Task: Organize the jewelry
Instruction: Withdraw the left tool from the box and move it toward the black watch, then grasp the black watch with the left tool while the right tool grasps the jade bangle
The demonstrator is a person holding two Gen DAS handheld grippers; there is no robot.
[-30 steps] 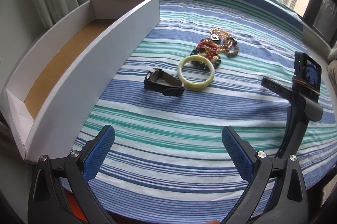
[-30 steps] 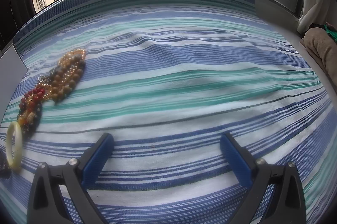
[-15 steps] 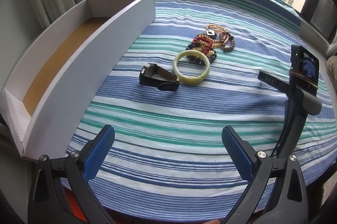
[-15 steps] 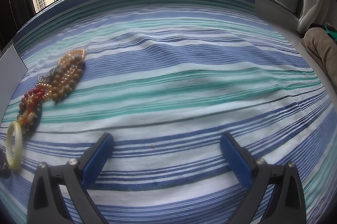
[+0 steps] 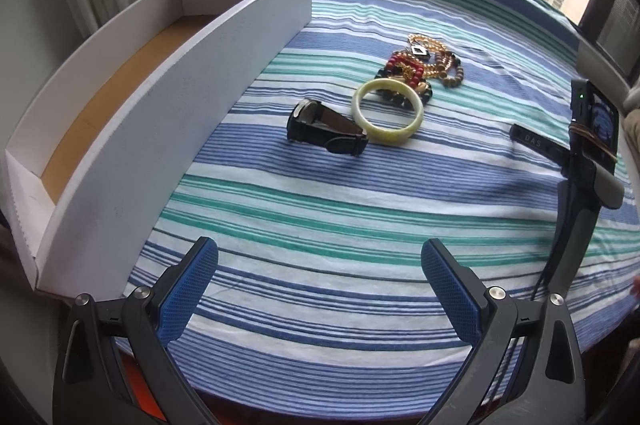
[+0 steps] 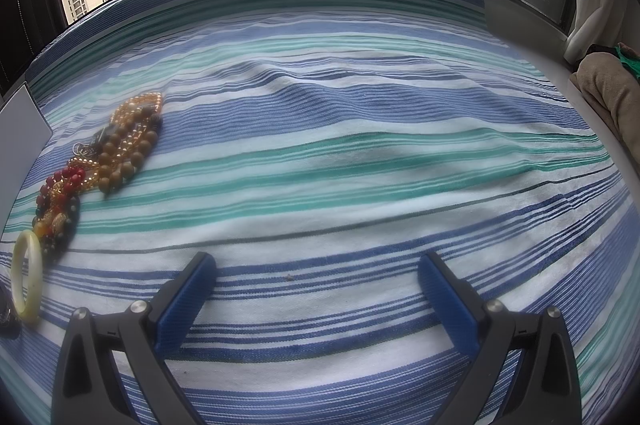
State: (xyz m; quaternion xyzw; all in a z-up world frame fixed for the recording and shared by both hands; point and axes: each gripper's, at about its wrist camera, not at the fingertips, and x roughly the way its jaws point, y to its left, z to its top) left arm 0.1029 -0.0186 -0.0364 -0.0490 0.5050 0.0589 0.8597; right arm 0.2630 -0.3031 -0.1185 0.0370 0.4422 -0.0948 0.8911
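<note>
Jewelry: all of it sits loose on the striped cloth covering the bench, none in the white box yet.
Watch: black watch lies on its side, touching the pale green bangle beside it.
Beads: tangled pile of bead bracelets just behind the bangle, partly under its far edge; the right wrist view shows the same pile off to its left.
Box: long, open-topped, bare cardboard floor, standing left of the jewelry and apart from it.
Left hand-held gripper: jaws spread wide, nothing between them, aimed roughly at the watch and bangle.
Right hand-held gripper: also wide apart and empty, low over bare cloth, well clear of the pile.
What changed: over the last second the left view has drifted a bit back and rightward, so the watch and bangle now sit more centred; the right one hasn't budged.
Meaning: looks like the left side is lining up for a first pick, probably the watch, nearest the box. Sorting hasn't really started.
</note>
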